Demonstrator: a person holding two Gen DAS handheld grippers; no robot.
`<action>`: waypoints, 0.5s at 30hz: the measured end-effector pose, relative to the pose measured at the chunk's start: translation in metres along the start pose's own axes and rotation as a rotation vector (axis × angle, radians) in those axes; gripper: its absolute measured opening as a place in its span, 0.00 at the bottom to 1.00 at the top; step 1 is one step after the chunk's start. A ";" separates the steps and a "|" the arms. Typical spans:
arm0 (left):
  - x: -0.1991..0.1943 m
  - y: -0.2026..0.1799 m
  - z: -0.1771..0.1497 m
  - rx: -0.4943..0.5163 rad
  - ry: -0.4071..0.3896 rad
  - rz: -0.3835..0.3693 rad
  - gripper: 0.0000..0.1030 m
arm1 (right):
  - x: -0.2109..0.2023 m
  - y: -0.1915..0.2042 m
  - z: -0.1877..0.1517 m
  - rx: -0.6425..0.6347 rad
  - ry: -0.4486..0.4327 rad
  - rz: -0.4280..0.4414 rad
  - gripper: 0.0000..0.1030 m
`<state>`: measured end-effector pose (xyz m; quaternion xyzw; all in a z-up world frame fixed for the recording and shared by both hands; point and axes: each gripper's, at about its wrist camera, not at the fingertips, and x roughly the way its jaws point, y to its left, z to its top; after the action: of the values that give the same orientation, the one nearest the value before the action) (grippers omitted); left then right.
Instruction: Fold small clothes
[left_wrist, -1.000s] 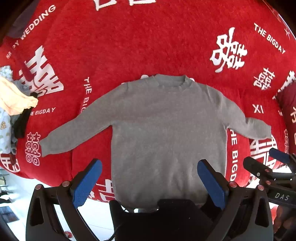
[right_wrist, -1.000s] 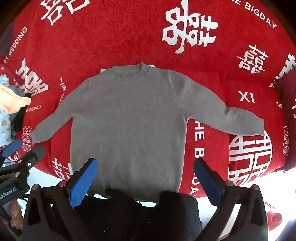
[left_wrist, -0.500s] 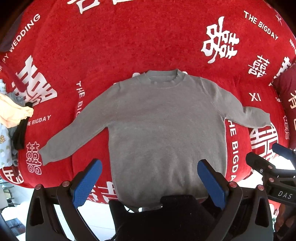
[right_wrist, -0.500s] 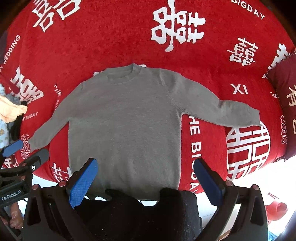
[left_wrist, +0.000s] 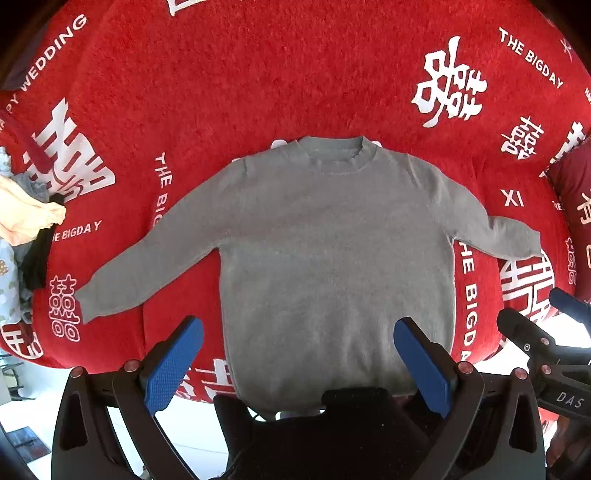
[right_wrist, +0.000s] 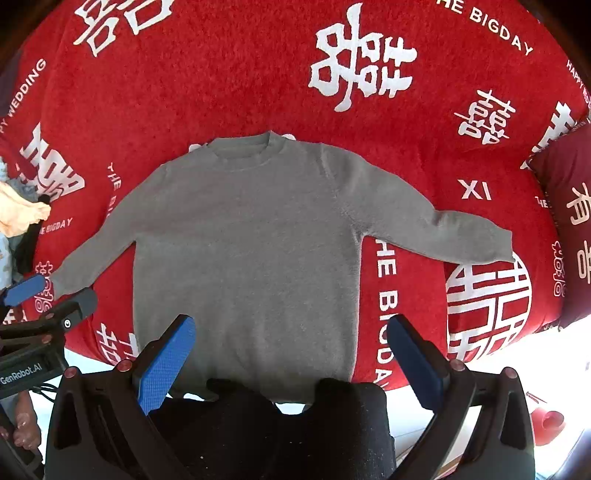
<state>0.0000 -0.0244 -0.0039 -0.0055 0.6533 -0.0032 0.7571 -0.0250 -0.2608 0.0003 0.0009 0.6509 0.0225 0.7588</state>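
Note:
A small grey sweater lies flat on a red blanket, collar away from me, both sleeves spread out to the sides. It also shows in the right wrist view. My left gripper is open and empty, hovering above the sweater's hem. My right gripper is open and empty, also above the hem. Each gripper shows at the edge of the other's view: the right gripper, the left gripper.
The red blanket with white lettering covers the bed. A pile of other clothes lies at the left edge. A dark red pillow sits at the right. White floor shows below the bed's near edge.
Both grippers have drawn back and up a little, so the sweater sits slightly further away and lower in both views. The sweater has not moved.

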 end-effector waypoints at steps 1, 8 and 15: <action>0.000 0.001 0.000 0.000 -0.001 -0.001 1.00 | 0.000 0.000 0.000 0.001 0.000 -0.001 1.00; 0.002 0.003 -0.002 -0.014 0.005 0.001 1.00 | 0.001 0.002 0.000 -0.012 0.006 -0.004 1.00; 0.004 0.004 -0.002 -0.023 0.011 -0.004 1.00 | 0.002 0.004 0.002 -0.020 0.013 -0.013 1.00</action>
<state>-0.0016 -0.0202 -0.0084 -0.0153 0.6574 0.0027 0.7534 -0.0224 -0.2568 -0.0016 -0.0110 0.6556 0.0243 0.7547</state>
